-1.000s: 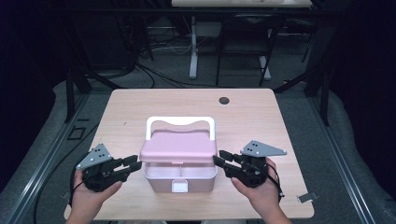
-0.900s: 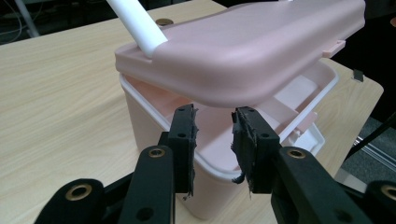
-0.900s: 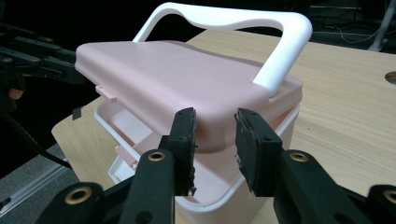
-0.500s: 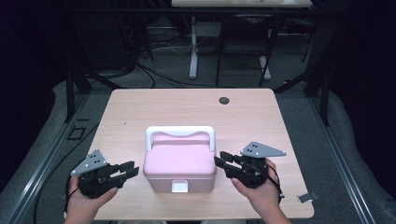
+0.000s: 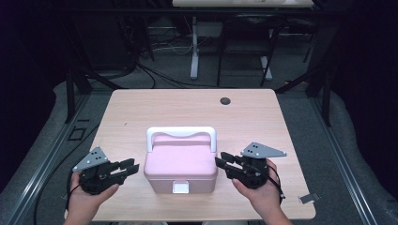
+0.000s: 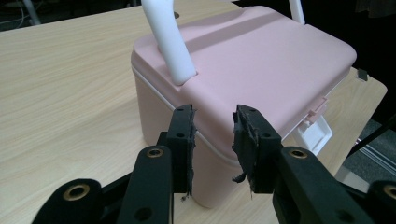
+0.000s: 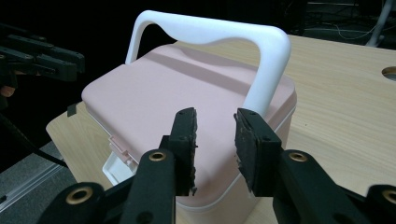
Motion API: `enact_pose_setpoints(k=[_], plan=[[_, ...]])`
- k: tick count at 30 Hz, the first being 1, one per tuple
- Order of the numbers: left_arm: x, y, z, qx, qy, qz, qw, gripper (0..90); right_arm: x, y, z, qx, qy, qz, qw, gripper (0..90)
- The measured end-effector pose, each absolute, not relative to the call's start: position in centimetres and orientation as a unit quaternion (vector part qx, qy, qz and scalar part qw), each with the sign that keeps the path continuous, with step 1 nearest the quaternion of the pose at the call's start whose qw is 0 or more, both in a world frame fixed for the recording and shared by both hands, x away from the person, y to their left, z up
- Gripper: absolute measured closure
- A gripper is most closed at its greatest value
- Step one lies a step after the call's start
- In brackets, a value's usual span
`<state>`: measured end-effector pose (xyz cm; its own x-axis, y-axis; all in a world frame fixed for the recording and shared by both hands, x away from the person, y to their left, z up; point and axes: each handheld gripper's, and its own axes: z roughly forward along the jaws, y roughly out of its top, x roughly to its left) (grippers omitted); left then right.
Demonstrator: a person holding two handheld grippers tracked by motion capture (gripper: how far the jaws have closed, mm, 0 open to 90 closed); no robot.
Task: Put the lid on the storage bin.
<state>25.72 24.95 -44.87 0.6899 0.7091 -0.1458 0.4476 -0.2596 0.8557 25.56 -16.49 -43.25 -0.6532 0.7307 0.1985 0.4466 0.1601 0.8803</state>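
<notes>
A pink lidded box (image 5: pixel 180 165) with a white handle (image 5: pixel 181 132) standing upright sits near the front edge of the wooden table (image 5: pixel 141 108), its white latch (image 5: pixel 180 188) facing us. We hold the left gripper (image 5: pixel 131 167) just off the box's left side and the right gripper (image 5: pixel 220 162) just off its right side; both point inward, each with jaws partly open and nothing between them. In the left gripper view the pads (image 6: pixel 187 140) frame the box's near corner without touching it. To open the lid well, we judge it best to steady the box with one gripper while the other works the latch, keeping pressure gentle so the box does not slide toward the edge.
</notes>
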Motion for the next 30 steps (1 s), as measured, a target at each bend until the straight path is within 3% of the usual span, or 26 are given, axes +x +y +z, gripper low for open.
enact_pose_setpoints(k=[14,21,30], plan=[[27.4,26.6,-45.8,0.767,0.402,0.148,0.478,59.7,25.8,-17.9,-44.3,0.423,0.735,0.509,0.149,64.0],[28.3,27.6,-47.2,0.752,0.428,0.161,0.475,51.1,26.3,-18.9,-45.2,0.438,0.726,0.504,0.166,58.0],[29.0,28.9,-49.2,0.744,0.45,0.166,0.465,46.8,27.1,-19.7,-47.2,0.462,0.725,0.474,0.189,51.2]])
